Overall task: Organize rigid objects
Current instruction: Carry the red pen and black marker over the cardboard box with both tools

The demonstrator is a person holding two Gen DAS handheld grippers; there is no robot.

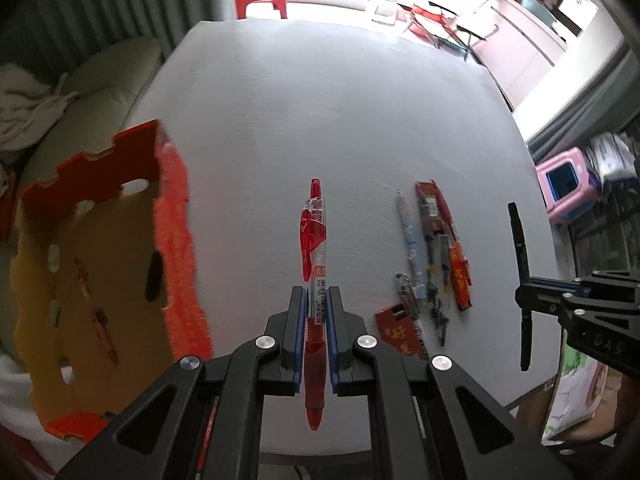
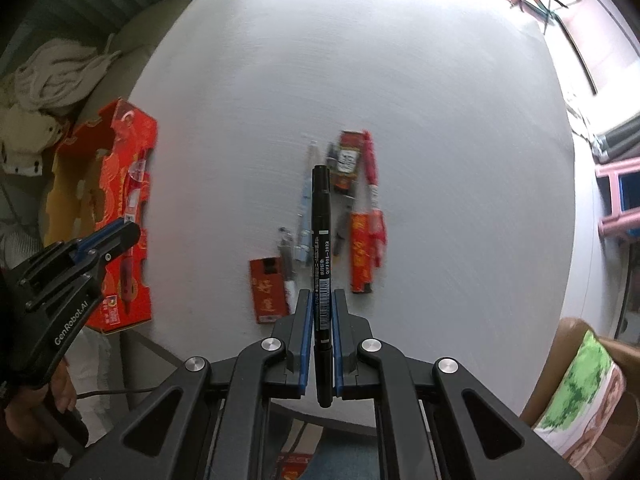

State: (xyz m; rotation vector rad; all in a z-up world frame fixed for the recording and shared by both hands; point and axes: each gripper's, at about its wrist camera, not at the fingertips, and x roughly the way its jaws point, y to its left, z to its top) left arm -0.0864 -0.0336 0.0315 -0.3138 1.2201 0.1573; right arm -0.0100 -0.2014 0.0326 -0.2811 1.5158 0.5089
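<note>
Daylight entered from the far windows, overexposed. The surface [image 2: 400, 80] washed out pale at its far end. Fisheye edges curved strongly; the box [image 1: 176, 240] showed motion blur.

The support surface is a round table [image 2: 400, 80] with a plain white-grey top. A cluster of stationery lies directly on it, near the front edge. The cluster consists of a light blue pen [image 1: 414, 252], a red pen [image 2: 372, 176], a flat orange-red packet [image 2: 362, 256] with gold characters, a small dark packet [image 2: 347, 160] with a white label, and a red card [image 2: 267, 290] at the near-left corner. Several items in the cluster touch or overlap. An open red cardboard box [image 1: 176, 216] stands at the table's left edge.
</note>
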